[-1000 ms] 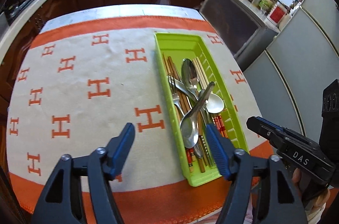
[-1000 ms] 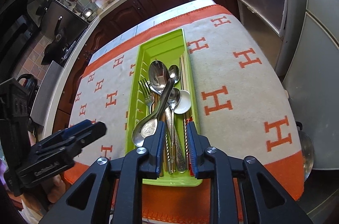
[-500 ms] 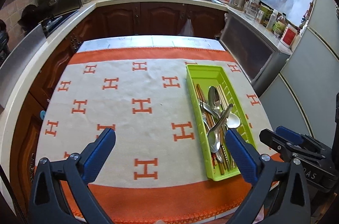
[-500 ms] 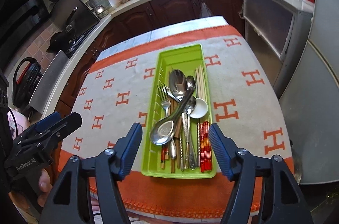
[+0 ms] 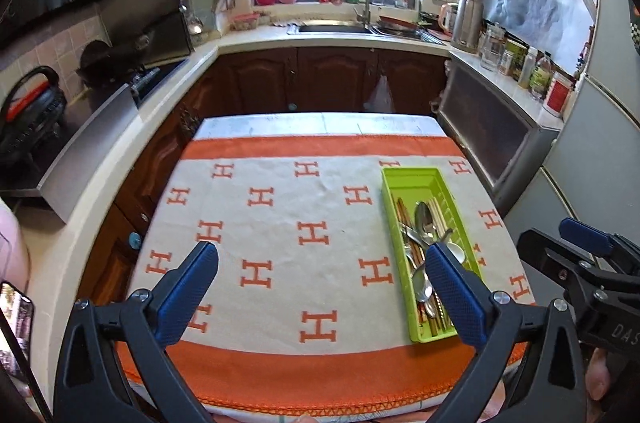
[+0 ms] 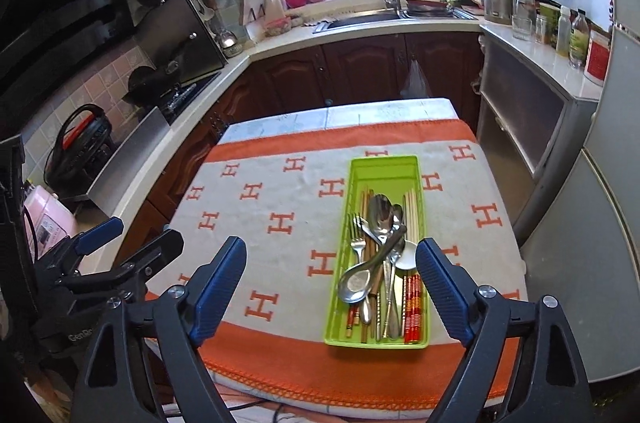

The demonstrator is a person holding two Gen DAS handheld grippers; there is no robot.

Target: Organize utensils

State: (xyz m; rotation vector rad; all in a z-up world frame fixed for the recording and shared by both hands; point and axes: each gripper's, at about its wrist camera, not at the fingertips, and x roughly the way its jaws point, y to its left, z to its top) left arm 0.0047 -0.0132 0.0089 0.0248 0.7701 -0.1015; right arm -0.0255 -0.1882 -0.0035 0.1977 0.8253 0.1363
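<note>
A green tray (image 6: 382, 169) sits on the right side of the orange-and-white tablecloth (image 5: 280, 235), holding all the utensils: spoons (image 6: 380, 213), forks (image 6: 357, 229) and chopsticks (image 6: 412, 299) lying lengthwise in a loose pile. Nothing lies loose on the cloth. Your right gripper (image 6: 330, 287), near the tray a second ago, has pulled back and its jaws have just been opening, empty. Your left gripper (image 5: 326, 293) has also drawn back, spread wide and empty. The sorting looks finished.
</note>
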